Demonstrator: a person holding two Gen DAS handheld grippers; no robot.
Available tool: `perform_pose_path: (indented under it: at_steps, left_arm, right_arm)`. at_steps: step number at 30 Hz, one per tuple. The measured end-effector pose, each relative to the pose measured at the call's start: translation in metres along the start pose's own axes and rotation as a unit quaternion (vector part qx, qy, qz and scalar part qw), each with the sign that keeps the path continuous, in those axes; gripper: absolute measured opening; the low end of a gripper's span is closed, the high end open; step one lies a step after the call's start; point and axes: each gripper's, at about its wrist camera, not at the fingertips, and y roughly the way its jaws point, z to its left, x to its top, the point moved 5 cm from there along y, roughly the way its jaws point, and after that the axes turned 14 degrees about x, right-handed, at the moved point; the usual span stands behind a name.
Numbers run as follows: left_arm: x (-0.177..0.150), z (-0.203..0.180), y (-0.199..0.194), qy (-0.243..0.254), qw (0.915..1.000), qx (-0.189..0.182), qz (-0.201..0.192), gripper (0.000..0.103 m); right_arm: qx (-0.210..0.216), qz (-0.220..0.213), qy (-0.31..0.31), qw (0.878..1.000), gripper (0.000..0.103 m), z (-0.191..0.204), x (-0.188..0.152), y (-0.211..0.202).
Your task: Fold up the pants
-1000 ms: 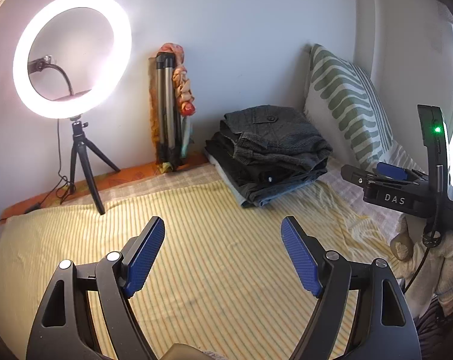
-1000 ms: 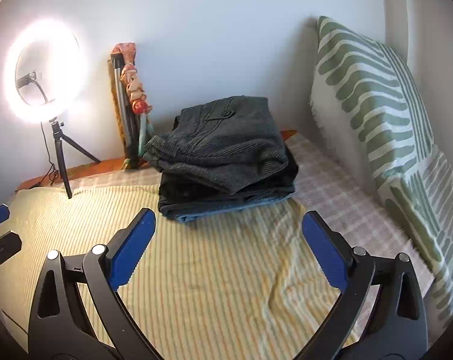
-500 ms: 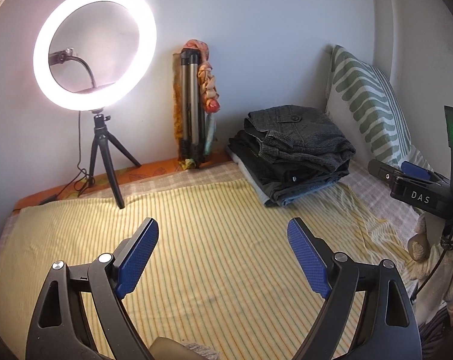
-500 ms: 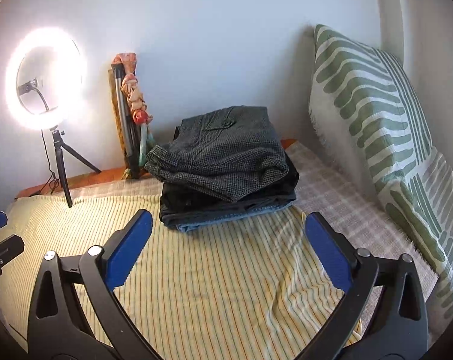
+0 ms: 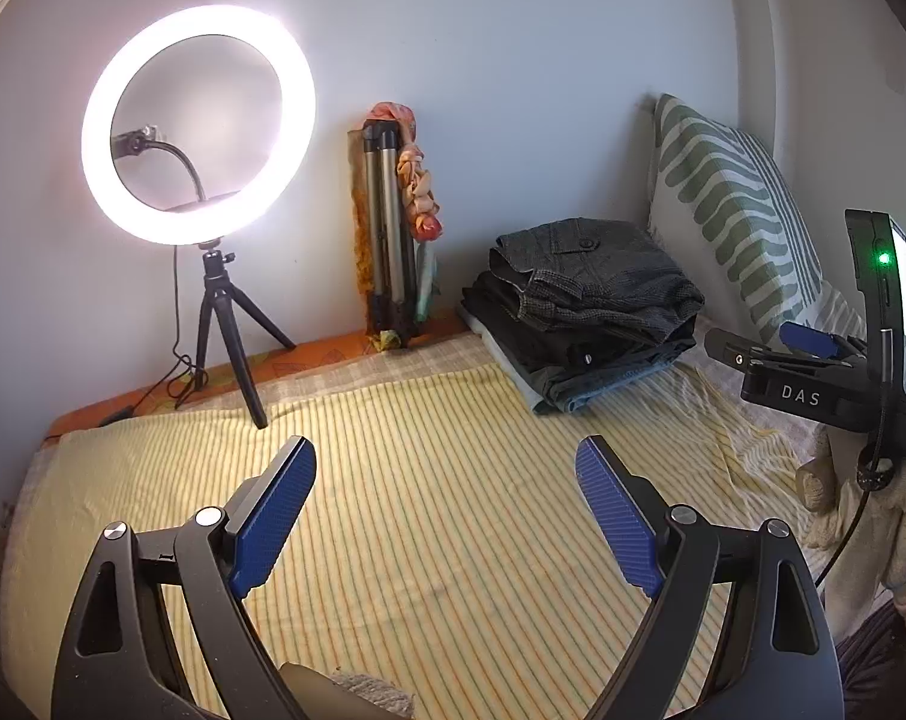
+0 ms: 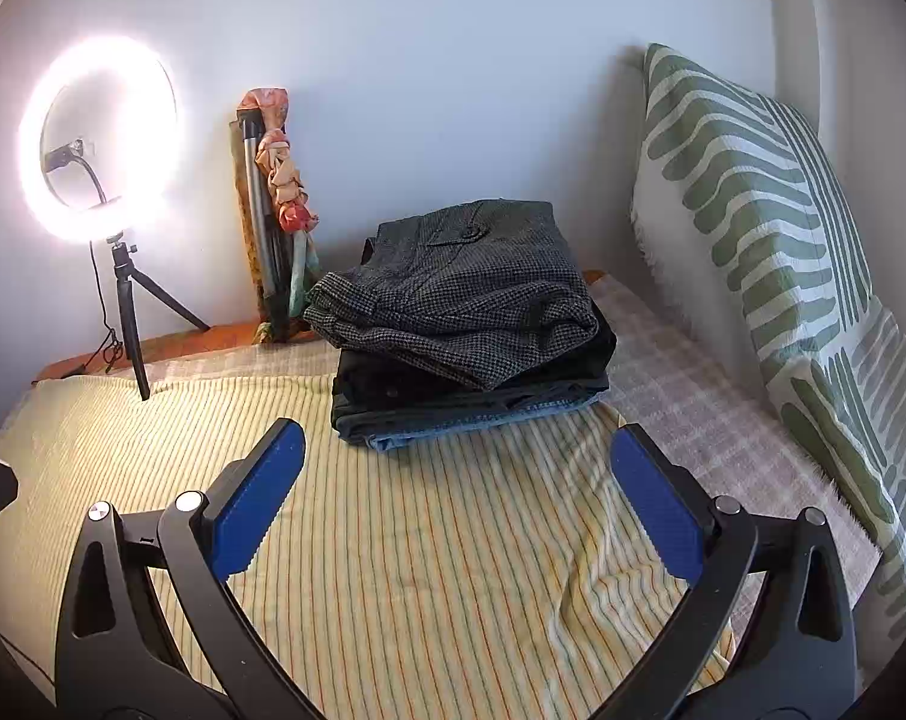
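Note:
A stack of folded pants lies at the far right of the bed, grey checked pair on top, dark and blue denim pairs under it; it also shows in the right wrist view. My left gripper is open and empty above the yellow striped sheet, well short of the stack. My right gripper is open and empty, just in front of the stack. The right gripper also shows at the right edge of the left wrist view, held in a gloved hand.
A lit ring light on a small tripod stands at the back left. A folded tripod with a cloth leans on the wall. A green-patterned pillow leans at the right. The wall is behind.
Both grippers have drawn back from the pants stack and the left view has swung left. Both stay open and empty.

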Motion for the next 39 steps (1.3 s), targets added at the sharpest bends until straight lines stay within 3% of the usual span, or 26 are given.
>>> perform_pose_path:
  at_steps: [39]
  left_arm:
    - [0.0027,0.0010,-0.0070,0.002,0.9999,0.011,-0.007,0.089]
  right_arm:
    - [0.011,-0.002,0.015,1.000,0.103,0.0050,-0.0023,0.0031]
